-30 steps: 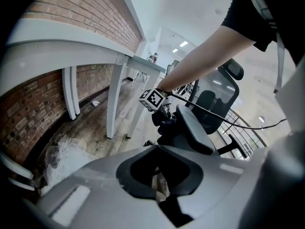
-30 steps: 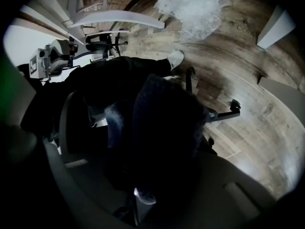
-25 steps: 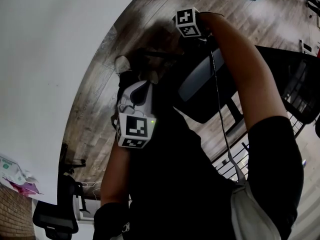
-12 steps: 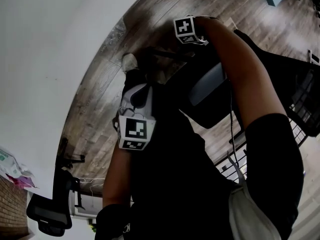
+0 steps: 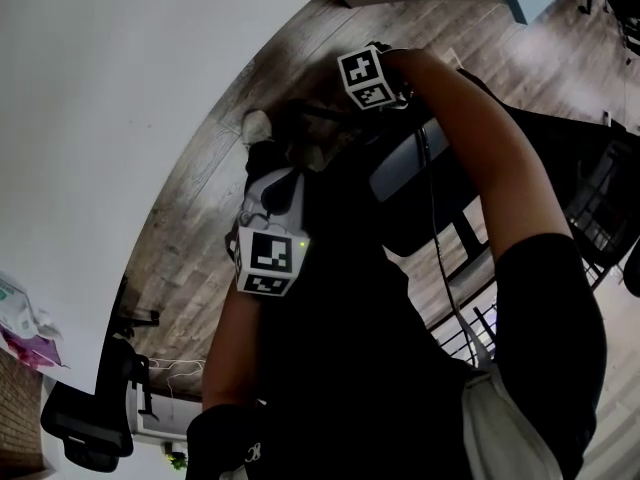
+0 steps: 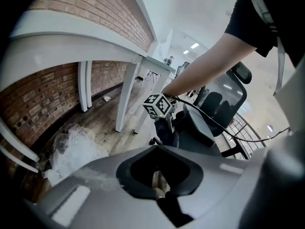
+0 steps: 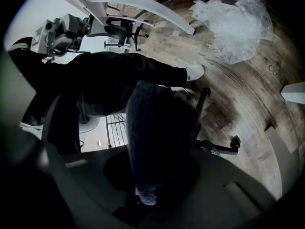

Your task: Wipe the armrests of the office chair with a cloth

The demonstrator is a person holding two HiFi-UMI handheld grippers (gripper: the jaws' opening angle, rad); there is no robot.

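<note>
Chair (image 5: pixel 545 158) stands beneath and beyond the right gripper (image 7: pixel 143 194); its armrest (image 5: pixel 405 163) lies just under that gripper. Cloth (image 7: pixel 159 128) is dark, judged soft and light, and hangs limp from the right jaws, which are clamped on one end of it. A fuller bunch would likely wipe firmer. Left gripper (image 6: pixel 159 190) is closed on nothing, well apart. Bare floor (image 5: pixel 200 218) lies past the armrest's edges.
</note>
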